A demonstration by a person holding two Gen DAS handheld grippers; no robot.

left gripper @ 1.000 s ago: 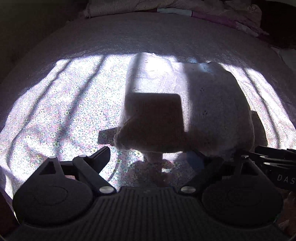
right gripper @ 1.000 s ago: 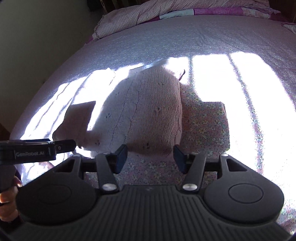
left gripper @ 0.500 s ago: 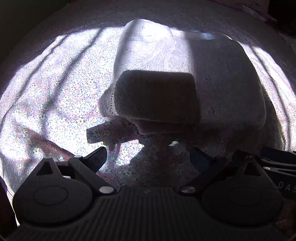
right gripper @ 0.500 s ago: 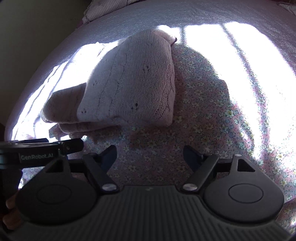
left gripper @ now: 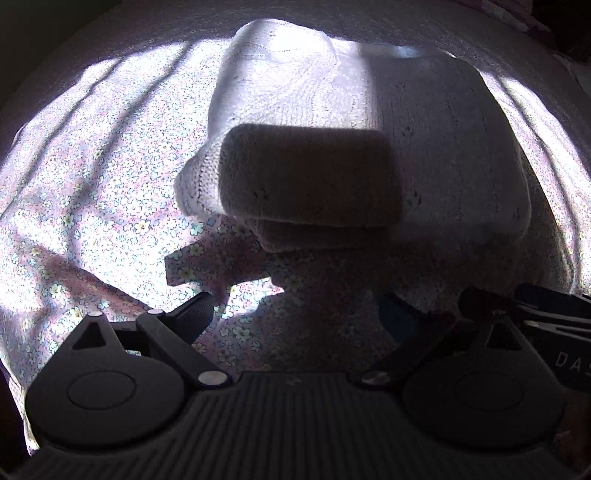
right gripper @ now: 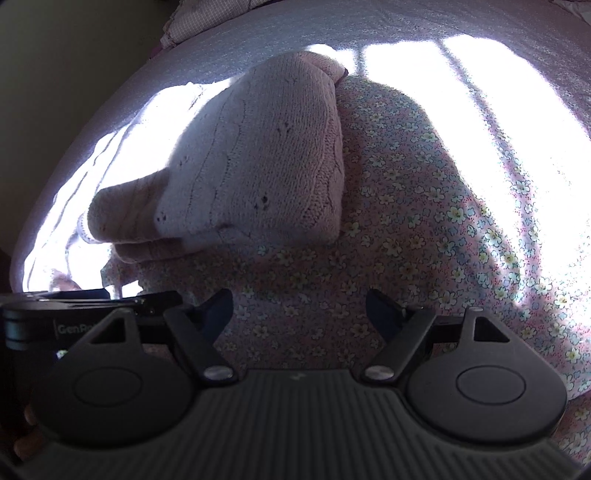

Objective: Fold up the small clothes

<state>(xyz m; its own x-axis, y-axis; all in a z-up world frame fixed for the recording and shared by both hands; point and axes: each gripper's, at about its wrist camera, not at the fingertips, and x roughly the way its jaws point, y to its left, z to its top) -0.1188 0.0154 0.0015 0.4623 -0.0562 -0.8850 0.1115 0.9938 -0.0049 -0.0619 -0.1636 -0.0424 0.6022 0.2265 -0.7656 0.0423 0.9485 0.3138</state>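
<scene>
A pale pink knitted sweater (left gripper: pixel 369 155), folded into a thick rectangular bundle, lies on a bed covered with a pink sheet printed with small flowers (left gripper: pixel 92 206). Sunlight falls across the bed in bright bands, and part of the bundle sits in hard shadow.

In the left wrist view the left claw (left gripper: pixel 295 317) hovers just short of the bundle's near edge, its two black fingers spread wide with only flowered sheet between them. A folded sleeve layer lies on top of the bundle, its stacked edges facing the camera. Part of the other black tool shows at the right edge.

In the right wrist view the right claw (right gripper: pixel 299 310) is likewise spread apart, with nothing between the fingers but the sheet. The sweater (right gripper: pixel 258 162) lies ahead and a little left of it, near but not touching. A checked pink quilt (right gripper: pixel 192 22) is bunched at the far top left of the bed.
</scene>
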